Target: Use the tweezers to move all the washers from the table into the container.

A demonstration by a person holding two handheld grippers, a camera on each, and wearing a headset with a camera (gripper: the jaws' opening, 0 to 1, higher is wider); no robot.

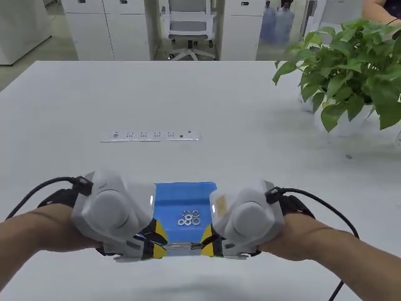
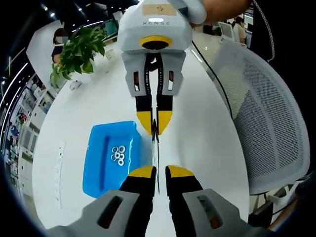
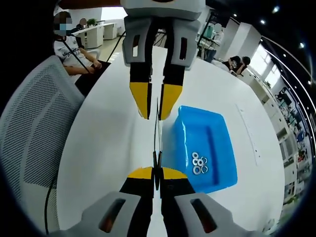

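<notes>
While the left gripper and right gripper, white moulded shells with black yellow-tipped jaws, are facing each other tip to tip over a smooth white table, the person's hands are holding them level. The right one is pinching the thin metal tweezers; the left's jaws are standing slightly parted around their other end. The tweezers are lying crosswise, left to right, just beside a glossy blue rectangular container where small flat silver washers are clustering.
</notes>
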